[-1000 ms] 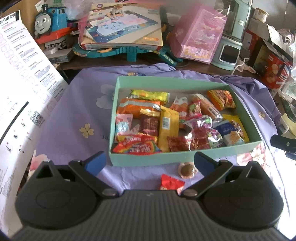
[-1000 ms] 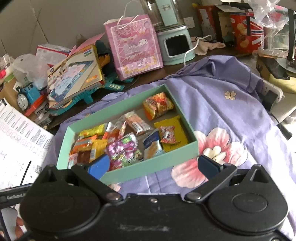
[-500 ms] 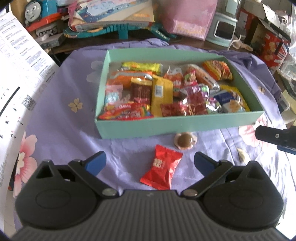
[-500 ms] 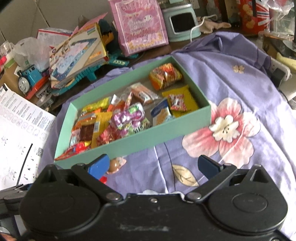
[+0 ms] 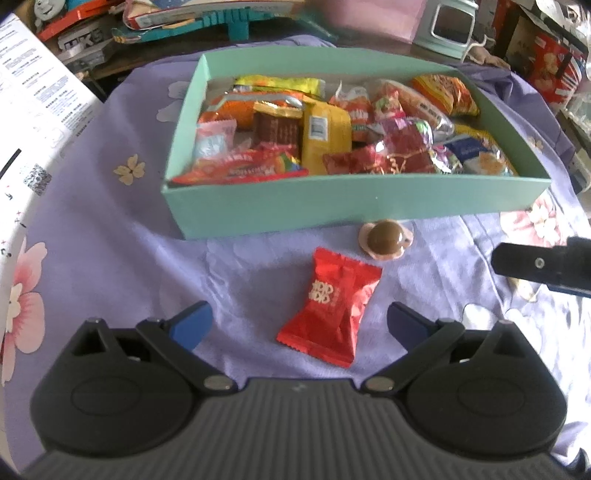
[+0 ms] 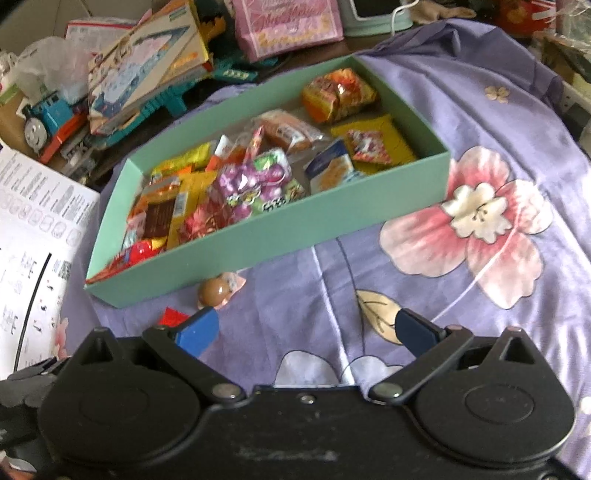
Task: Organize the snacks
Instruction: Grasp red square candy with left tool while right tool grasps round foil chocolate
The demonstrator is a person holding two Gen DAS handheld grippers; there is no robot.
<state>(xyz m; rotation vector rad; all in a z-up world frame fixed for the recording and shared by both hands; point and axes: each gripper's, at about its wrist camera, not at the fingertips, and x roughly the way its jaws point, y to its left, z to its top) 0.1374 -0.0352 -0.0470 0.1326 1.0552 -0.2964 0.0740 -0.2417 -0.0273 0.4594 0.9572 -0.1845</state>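
Note:
A mint-green box [image 5: 332, 203] [image 6: 258, 240] holding several snack packets sits on a purple floral cloth. In front of it lie a red candy packet [image 5: 330, 312] [image 6: 171, 317] and a round brown chocolate in a pink cup [image 5: 386, 239] [image 6: 214, 291]. My left gripper [image 5: 298, 322] is open, its blue fingertips either side of the red packet's near end, nothing held. My right gripper [image 6: 306, 330] is open over bare cloth, right of the chocolate. Its left fingertip hides most of the red packet in the right wrist view.
The other gripper's black finger [image 5: 535, 264] pokes in at the right. White printed paper [image 5: 33, 110] [image 6: 33, 236] lies left of the box. Behind the box are a toy train [image 6: 48, 114], books [image 6: 144, 70], a pink gift bag [image 6: 291, 22] and a mint appliance [image 5: 450, 26].
Both grippers have dropped lower and drawn back toward the near side; the red packet and chocolate came into view, and the packet now lies between my left fingertips.

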